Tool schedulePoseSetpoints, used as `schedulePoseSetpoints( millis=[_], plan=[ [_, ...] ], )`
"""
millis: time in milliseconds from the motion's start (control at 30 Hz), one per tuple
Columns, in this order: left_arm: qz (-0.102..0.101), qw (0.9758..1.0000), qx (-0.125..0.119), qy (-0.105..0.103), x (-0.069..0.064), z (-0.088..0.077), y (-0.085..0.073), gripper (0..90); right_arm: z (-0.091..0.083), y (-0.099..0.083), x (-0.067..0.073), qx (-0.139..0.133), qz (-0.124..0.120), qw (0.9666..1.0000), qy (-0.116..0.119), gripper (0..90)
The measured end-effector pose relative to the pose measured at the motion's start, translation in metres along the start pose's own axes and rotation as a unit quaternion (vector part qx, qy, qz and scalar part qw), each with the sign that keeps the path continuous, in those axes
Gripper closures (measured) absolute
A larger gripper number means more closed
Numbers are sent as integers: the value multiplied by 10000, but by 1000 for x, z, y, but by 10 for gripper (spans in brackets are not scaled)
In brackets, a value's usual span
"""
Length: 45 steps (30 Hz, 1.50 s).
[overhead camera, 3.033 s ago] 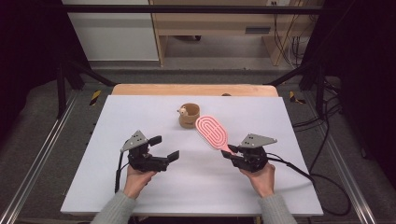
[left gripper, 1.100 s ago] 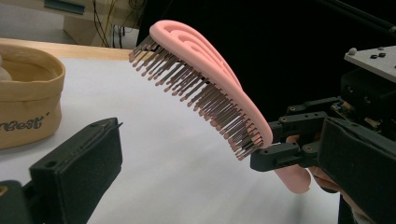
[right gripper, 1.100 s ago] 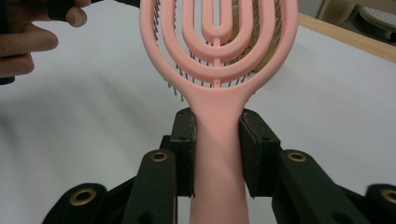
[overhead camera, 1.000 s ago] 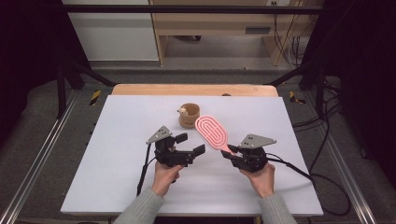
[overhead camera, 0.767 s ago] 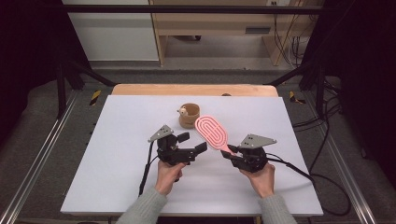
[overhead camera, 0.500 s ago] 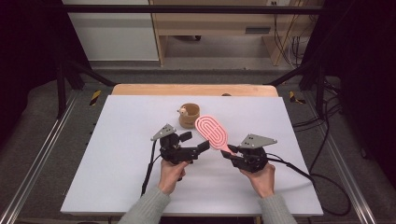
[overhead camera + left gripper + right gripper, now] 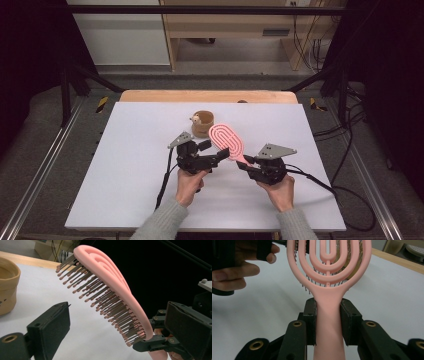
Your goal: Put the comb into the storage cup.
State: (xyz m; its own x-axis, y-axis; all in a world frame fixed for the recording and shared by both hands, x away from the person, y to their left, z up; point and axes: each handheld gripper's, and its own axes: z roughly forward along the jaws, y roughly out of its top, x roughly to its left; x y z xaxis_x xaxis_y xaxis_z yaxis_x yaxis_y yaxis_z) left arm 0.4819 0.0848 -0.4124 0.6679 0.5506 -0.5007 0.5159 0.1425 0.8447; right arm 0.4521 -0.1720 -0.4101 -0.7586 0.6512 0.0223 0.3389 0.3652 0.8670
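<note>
Your counter (image 7: 125,165) is the big white sheet with a wooden strip along the far edge, and both your forearms come in from the near side in grey sleeves. Your right hand (image 7: 281,192) sits low over the counter, right of centre, with the right gripper (image 7: 243,163) pointing toward the middle and up a little. Your left hand (image 7: 189,184) is just beside it, to the left, with the left gripper (image 7: 215,153) angled right, toward the brush.

The pink hairbrush (image 7: 227,142) is up off the counter, its head tilted up and away from you, bristles facing down-left. In the right gripper view the jaws are pressed onto both sides of its handle (image 7: 328,322), pinching it tight. In the left gripper view your left jaws are spread wide, one pad on each side of the brush with the bristles (image 7: 105,300) hanging between them, not touching either pad as far as I can tell.

A small tan cup (image 7: 202,123) stands just behind the brush head, near the counter's middle. There's a little pale figure on its left rim, too small to make out.
</note>
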Motion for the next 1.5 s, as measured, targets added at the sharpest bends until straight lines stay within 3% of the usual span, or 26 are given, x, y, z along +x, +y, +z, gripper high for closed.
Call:
schedulePoseSetpoints(
  millis=[500,867,1300,1500],
  plan=[
    [-280,9996,-57,-41,-3,8,-3,269,0,1,2,-15,-28,10000,-3,692],
    [-481,9985,-247,-25,-5,9,-3,415,1,1,4,-66,-53,10000,-27,692],
    [-661,9973,-300,108,-7,10,-4,474,2,0,4,-97,-80,9999,-81,692],
    [-742,9967,-322,71,-7,10,-4,498,3,0,5,-111,-85,9998,-107,692]
  ],
)
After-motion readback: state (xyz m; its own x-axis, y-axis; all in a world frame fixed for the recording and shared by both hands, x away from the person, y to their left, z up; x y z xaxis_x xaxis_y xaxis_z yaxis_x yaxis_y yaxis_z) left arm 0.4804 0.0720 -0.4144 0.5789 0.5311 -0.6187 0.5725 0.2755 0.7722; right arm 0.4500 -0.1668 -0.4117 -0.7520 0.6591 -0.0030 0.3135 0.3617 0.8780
